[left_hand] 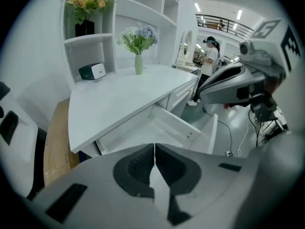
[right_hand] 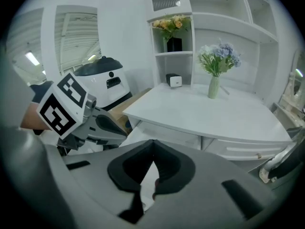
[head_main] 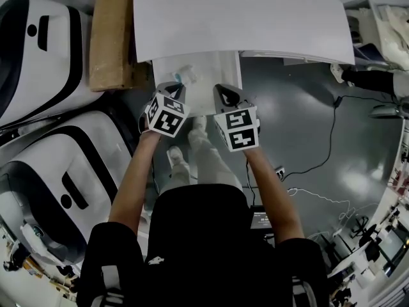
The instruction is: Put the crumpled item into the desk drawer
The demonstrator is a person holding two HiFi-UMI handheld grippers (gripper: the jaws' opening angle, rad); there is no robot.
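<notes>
**Entry: drawer task, state of progress**

- Drawer [head_main: 222, 69] – standing pulled out from under the bench [head_main: 243, 18], just ahead of both gripper tips.
- Crumpled item [head_main: 185, 75] – a small pale lump with a blue speck, appearing to be lying inside the drawer, just ahead of the left gripper [head_main: 174, 88]. The head view alone is showing it, and it is too small there to be sure of its make.
- Left gripper – jaws pressing together, nothing between them, pointing over the drawer's near edge.
- Right gripper [head_main: 223, 92] – jaws likewise meeting at the tips and holding nothing, hanging beside the left one, a little nearer the person.

**Judgement of progress:** the placing is looking done, since the item is sitting in the drawer and neither gripper is carrying anything. What may be remaining is pushing the drawer shut, though the task sentence is not asking for that.

**Writing and labels**

- Marker cubes [head_main: 167, 114] on the grippers – showing black-and-white square patterns only, no letters.
- Small box [left_hand: 93, 71] on the shelf beyond the left gripper – no label coming through.
- Vase of flowers [left_hand: 138, 63] on the bench ahead of the left gripper – plain.
- White machines [head_main: 38, 43] with black bands, off to the left gripper's outer side – no brand showing that can be read.
</notes>
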